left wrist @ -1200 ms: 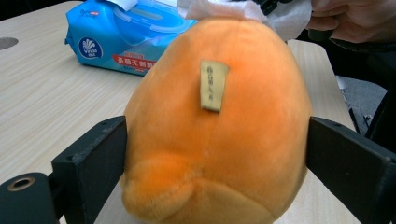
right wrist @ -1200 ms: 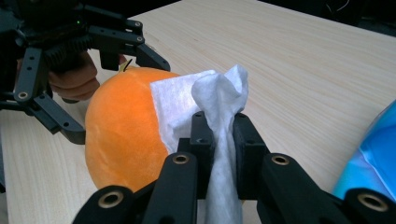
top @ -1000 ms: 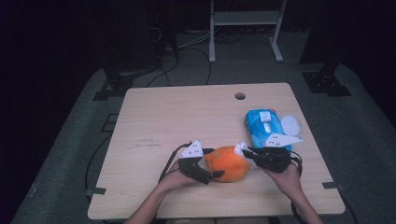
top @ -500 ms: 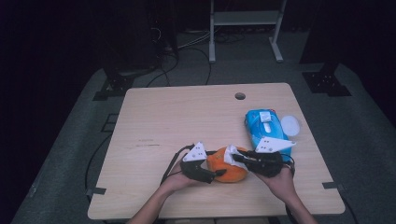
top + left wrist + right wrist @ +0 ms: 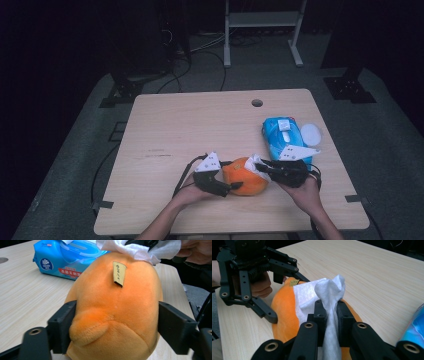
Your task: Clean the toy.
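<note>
While tools clamp plush [image 5: 244, 176] and wipe [image 5: 329, 293], pale table [image 5: 200, 125] meets dark floor [image 5: 70, 150].

A pale wooden surface [image 5: 200, 130] stood on a grey carpeted floor [image 5: 75, 150]. Near its far edge, at about 1 o'clock, a small round hole [image 5: 257, 103] went through the board. A flat white round disc [image 5: 311, 133] lay at 3 o'clock, close to the right edge. Faint marks [image 5: 152, 154] showed on the wood at 9 o'clock. Beyond the surface at 12 o'clock stood a white metal frame [image 5: 262, 20], with cables [image 5: 200, 47] trailing on the floor beside it. Black stand feet rested at 10 o'clock [image 5: 122, 92] and 2 o'clock [image 5: 349, 89].
</note>
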Demonstrator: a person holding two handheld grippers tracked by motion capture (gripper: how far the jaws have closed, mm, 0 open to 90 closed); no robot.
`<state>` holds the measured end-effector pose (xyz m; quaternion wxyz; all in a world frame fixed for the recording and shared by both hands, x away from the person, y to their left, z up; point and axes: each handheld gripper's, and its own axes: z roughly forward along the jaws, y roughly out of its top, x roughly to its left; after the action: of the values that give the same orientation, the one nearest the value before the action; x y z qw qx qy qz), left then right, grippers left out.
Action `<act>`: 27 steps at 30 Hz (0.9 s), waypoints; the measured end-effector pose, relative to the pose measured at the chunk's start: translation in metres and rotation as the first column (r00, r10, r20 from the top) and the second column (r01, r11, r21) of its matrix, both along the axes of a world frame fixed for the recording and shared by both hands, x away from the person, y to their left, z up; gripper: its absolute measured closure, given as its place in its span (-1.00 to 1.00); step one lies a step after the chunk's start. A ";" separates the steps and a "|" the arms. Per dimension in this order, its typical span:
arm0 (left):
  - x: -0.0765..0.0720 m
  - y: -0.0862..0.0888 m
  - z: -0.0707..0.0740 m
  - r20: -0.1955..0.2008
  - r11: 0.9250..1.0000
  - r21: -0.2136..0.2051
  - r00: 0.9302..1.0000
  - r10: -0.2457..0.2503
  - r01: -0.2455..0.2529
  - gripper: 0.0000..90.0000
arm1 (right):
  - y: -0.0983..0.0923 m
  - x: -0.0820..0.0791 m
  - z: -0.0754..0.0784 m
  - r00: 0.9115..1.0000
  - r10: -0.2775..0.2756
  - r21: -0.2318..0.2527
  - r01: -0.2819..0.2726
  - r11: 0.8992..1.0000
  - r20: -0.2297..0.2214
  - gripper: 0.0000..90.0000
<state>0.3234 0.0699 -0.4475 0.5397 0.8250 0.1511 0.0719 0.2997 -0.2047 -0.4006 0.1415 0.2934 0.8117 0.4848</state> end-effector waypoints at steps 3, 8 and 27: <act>-0.004 0.002 0.014 0.034 1.000 0.012 0.999 0.013 -0.014 -0.23 | 0.002 -0.004 0.006 0.999 0.000 0.010 -0.001 1.000 0.033 0.78; -0.012 0.010 0.041 0.070 1.000 -0.006 0.997 0.008 -0.007 -0.16 | 0.002 -0.005 0.011 0.999 0.011 0.074 -0.014 0.997 0.031 0.78; -0.014 0.000 0.035 0.056 0.996 0.092 0.998 0.015 -0.021 -0.27 | 0.039 -0.012 0.009 0.995 0.088 0.012 -0.089 0.996 0.047 0.78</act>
<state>0.3095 0.0695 -0.4120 0.5041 0.8455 0.1400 0.1065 0.2875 -0.1660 -0.3913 0.1365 0.2469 0.8171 0.5028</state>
